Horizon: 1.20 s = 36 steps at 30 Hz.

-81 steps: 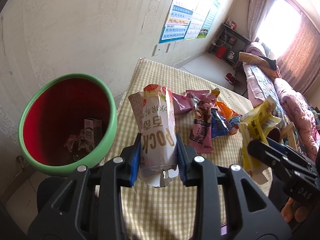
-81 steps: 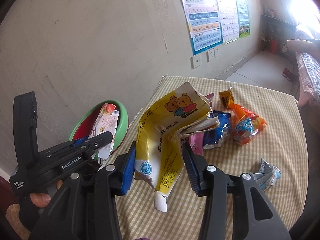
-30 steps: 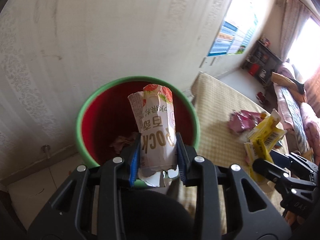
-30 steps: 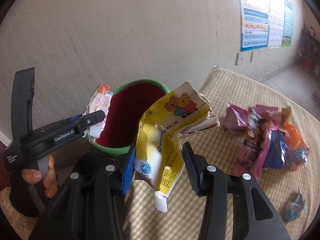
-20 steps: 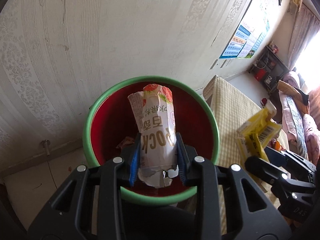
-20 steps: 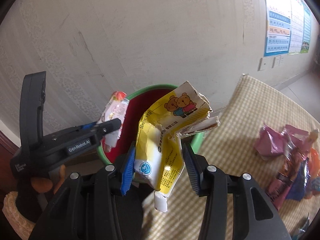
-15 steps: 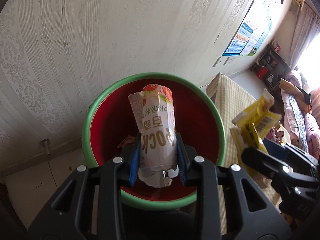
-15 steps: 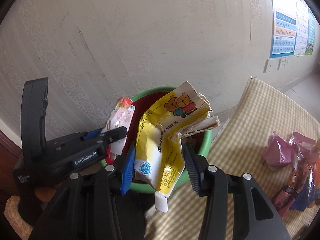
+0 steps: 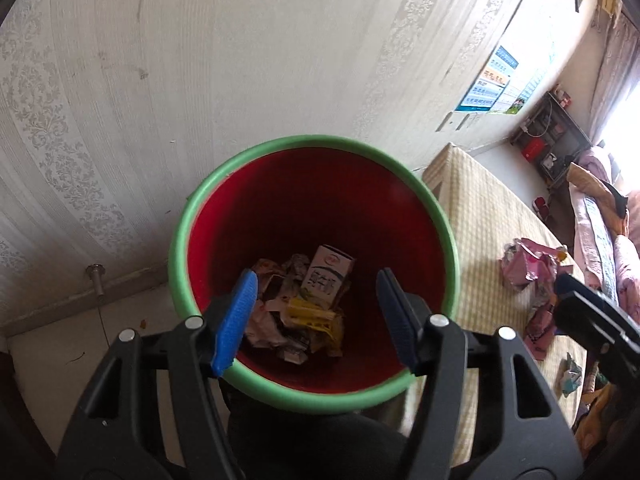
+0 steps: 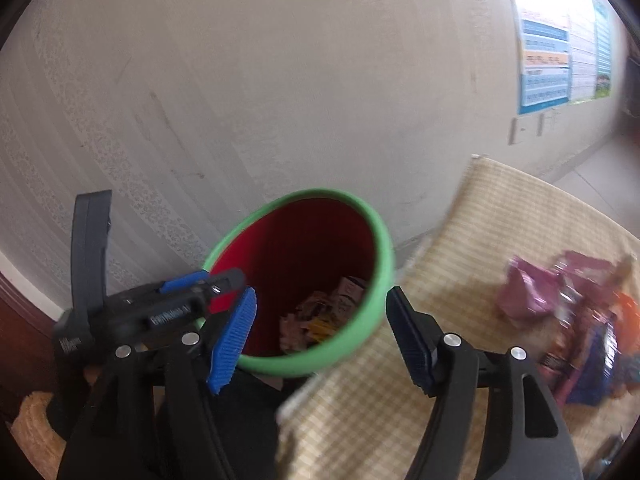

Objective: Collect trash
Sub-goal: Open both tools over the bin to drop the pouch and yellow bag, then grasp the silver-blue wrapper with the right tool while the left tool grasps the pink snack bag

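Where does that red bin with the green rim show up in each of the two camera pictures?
Left wrist view: the red bin fills the centre, seen from above, trash at its bottom, framed by the open left gripper.
Right wrist view: the bin sits centre-left, tilted, behind the open right gripper.
Shared landmark: the checked tablecloth to the bin's right.

In the right wrist view we see the wrappers (image 10: 576, 320) at the bench's far edge smeared by motion blur, their print unreadable. In the bin (image 9: 182, 248), the crumpled trash (image 9: 296, 320) overlaps, so we cannot separate pieces beneath the carton (image 9: 328, 276). The right gripper (image 9: 592, 320) is cut off by the left wrist view's right edge.
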Tool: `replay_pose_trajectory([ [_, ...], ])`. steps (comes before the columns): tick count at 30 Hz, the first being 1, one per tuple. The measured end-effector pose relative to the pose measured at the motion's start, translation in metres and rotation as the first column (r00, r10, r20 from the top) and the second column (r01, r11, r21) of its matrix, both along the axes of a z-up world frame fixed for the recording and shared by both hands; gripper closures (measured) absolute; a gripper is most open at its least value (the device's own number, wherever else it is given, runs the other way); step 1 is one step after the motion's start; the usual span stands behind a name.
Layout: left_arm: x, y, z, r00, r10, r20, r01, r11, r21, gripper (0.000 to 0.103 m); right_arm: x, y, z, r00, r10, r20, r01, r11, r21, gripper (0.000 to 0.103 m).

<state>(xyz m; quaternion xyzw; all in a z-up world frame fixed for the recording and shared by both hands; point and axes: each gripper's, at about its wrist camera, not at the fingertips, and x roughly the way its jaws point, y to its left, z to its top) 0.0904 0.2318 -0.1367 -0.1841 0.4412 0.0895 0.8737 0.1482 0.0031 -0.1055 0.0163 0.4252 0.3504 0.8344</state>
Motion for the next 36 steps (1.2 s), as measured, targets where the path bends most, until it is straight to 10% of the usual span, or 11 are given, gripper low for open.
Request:
replay_pose_trajectory([
  [7,0.004,-0.044,0.013,0.997,-0.076,0.014,0.076,0.997,0.022,0.044,-0.023,-0.134,-0.017,0.956,-0.294,0.017,0.293,0.944,-0.155,0.036],
  [13,0.010,-0.101,0.018,0.986,-0.165,0.022,0.165,0.986,0.031,0.044,-0.046,-0.263,-0.048,0.777,-0.628,-0.040,0.603,0.761,-0.240,0.034],
  [18,0.014,-0.161,0.018,0.959,-0.283,0.002,0.282,0.958,0.053,0.044,-0.049,-0.309,-0.082,0.696,-0.700,-0.159,0.663,0.712,-0.231,0.034],
  [22,0.016,-0.201,0.021,0.935,-0.356,0.004,0.354,0.932,0.077,0.044,-0.050,-0.316,-0.103,0.709,-0.673,-0.210,0.646,0.740,-0.188,0.039],
  [26,0.030,-0.235,0.019,0.915,-0.403,0.001,0.401,0.911,0.091,0.044,-0.049,-0.306,-0.098,0.766,-0.618,-0.175,0.598,0.786,-0.159,0.066],
  [36,0.079,-0.289,-0.009,0.908,-0.415,-0.062,0.419,0.904,0.080,0.042,-0.050,-0.309,-0.087,0.784,-0.596,-0.175,0.593,0.802,-0.073,0.071],
])
